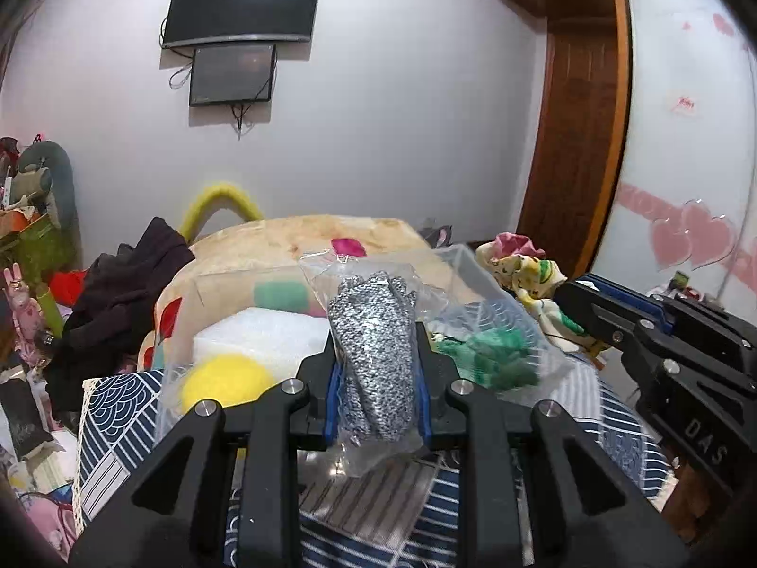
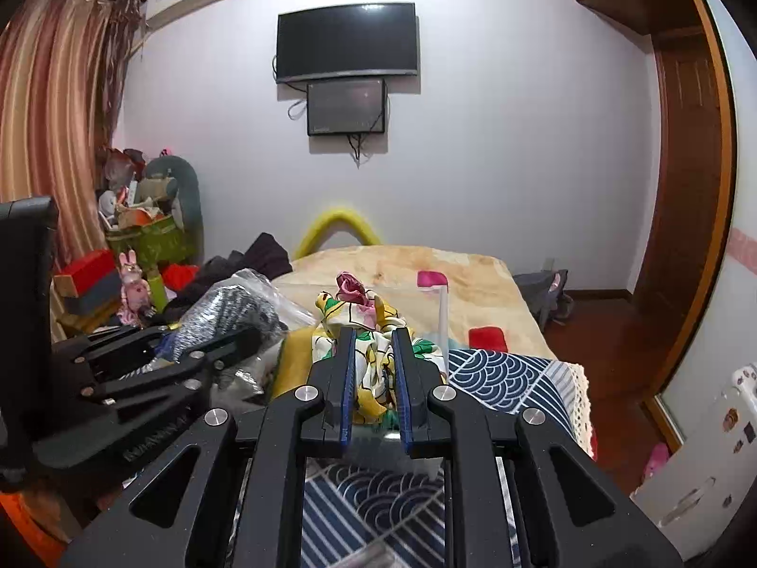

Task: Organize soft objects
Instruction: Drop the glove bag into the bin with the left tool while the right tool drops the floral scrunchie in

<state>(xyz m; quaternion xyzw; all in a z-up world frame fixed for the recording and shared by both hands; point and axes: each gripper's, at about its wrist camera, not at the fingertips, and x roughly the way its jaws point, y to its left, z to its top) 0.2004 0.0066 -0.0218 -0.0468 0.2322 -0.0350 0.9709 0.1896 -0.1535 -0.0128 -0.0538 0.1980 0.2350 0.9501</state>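
Note:
My left gripper (image 1: pixel 377 345) is shut on a clear plastic bag holding speckled grey gloves (image 1: pixel 374 331), lifted above a clear plastic bin (image 1: pixel 466 267). In the bin lie a white foam block (image 1: pixel 265 336), a yellow soft ball (image 1: pixel 222 378), a green sponge (image 1: pixel 281 294) and a bagged green item (image 1: pixel 492 359). My right gripper (image 2: pixel 374 345) is shut on a floral yellow, white and pink cloth (image 2: pixel 364 326), held up over the bin's rim (image 2: pixel 443 317). The right gripper (image 1: pixel 572 291) with the floral cloth (image 1: pixel 525 270) also shows in the left wrist view. The glove bag (image 2: pixel 232 312) shows in the right wrist view.
A blue and white patterned cloth (image 2: pixel 506 374) covers the surface below. Behind is a bed with a beige blanket (image 2: pixel 407 265), dark clothes (image 1: pixel 118 298) at its left, and a red item (image 2: pixel 487 337). A wooden door (image 1: pixel 577 132) stands to the right. Clutter fills the left corner (image 2: pixel 142 232).

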